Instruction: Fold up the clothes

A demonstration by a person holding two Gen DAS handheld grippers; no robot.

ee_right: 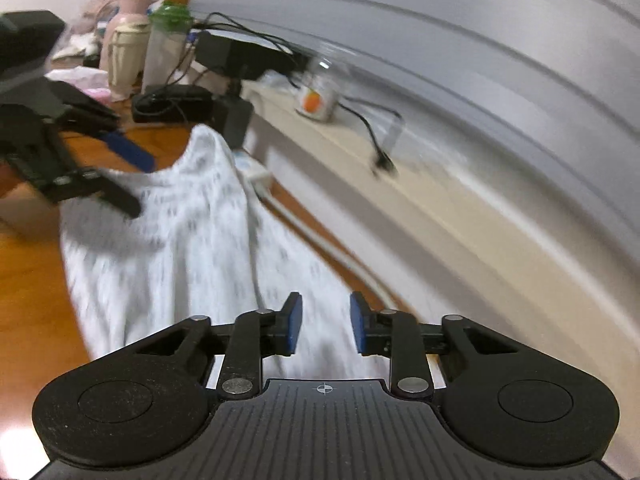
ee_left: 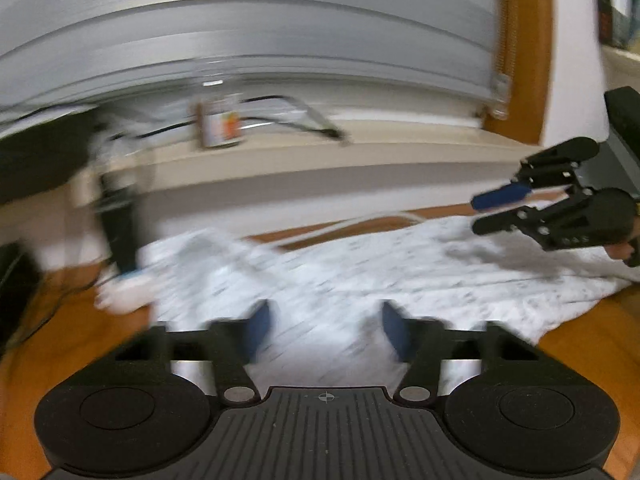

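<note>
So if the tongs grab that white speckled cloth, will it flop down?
Probably, yes: the white speckled cloth lies limp and rumpled on the wooden table, so it should droop. It looks thin, likely light. Both tongs, left and right, are open.

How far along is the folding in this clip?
Early. Done: the white speckled garment lies spread on the wooden table, though motion blur hides whether any fold exists. In hand: nothing; the left tongs and right tongs both hang open above the cloth. Left: grasping it and, apparently, all the folding.
</note>
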